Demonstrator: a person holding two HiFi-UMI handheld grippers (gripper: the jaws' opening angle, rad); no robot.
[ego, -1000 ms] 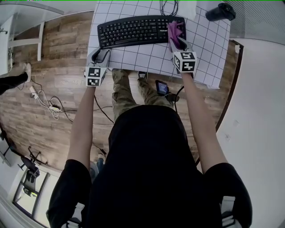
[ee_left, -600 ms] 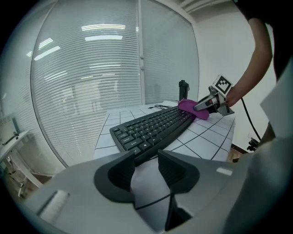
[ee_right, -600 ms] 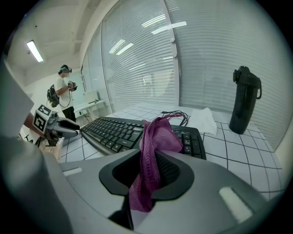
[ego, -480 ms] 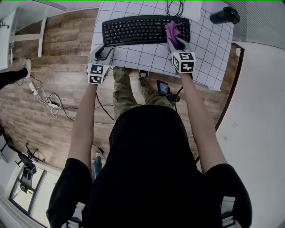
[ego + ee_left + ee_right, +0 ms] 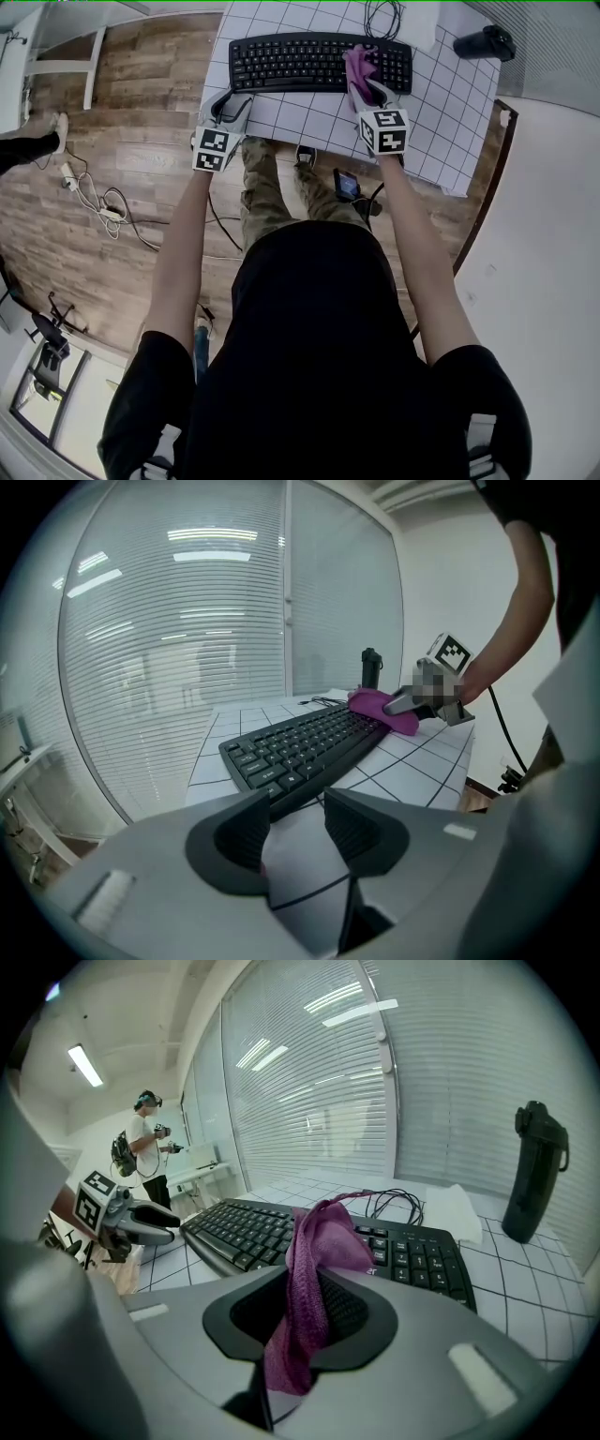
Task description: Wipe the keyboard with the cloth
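Rough-woven cloth [image 5: 314, 1241], matt plastic keyboard [image 5: 300, 61], wood-plank floor [image 5: 122, 141].

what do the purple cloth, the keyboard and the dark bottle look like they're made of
The cloth is probably microfibre or a similar soft knit: matte, with a fuzzy weave, hanging in limp folds.
The keyboard looks like hard black plastic, mostly matte with a slight sheen on the keys.
The bottle is dark and smooth. It could be plastic or coated metal.

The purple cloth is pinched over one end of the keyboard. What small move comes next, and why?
Probably drag the right gripper leftward along the keys: its jaws are shut on the purple cloth at the right end of the keyboard, so most keys lie to its left. The left gripper sits open near the left corner.
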